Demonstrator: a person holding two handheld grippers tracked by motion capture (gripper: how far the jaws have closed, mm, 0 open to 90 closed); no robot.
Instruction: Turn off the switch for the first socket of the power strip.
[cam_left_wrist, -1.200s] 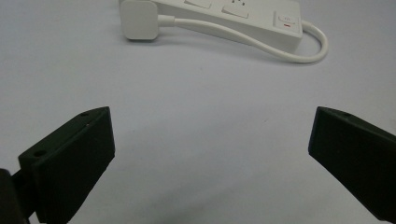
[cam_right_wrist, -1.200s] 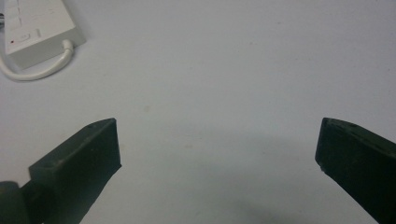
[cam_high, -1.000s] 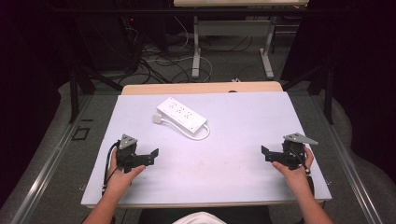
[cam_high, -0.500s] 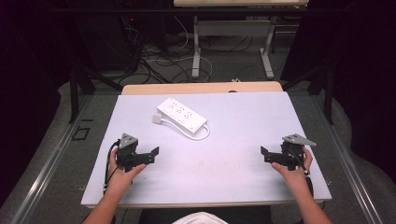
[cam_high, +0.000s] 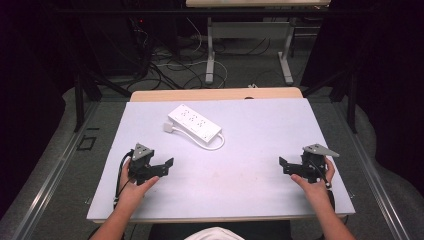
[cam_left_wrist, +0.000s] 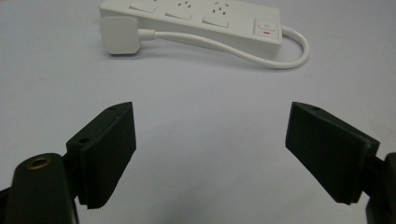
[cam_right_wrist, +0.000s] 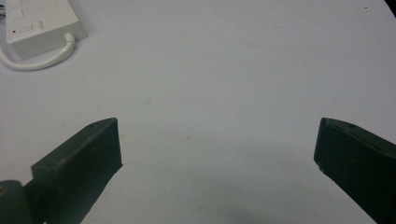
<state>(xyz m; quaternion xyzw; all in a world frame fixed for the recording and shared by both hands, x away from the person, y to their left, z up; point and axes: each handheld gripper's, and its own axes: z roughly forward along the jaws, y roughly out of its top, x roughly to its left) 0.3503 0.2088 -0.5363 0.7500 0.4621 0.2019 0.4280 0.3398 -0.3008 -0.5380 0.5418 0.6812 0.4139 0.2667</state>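
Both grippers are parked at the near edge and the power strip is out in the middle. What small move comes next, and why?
Probably ease the left gripper forward toward the power strip. It is the nearer one, and its jaws, which have just been closing a little, stand apart with nothing between them; the plug lies straight ahead. The right gripper is also open but farther off.
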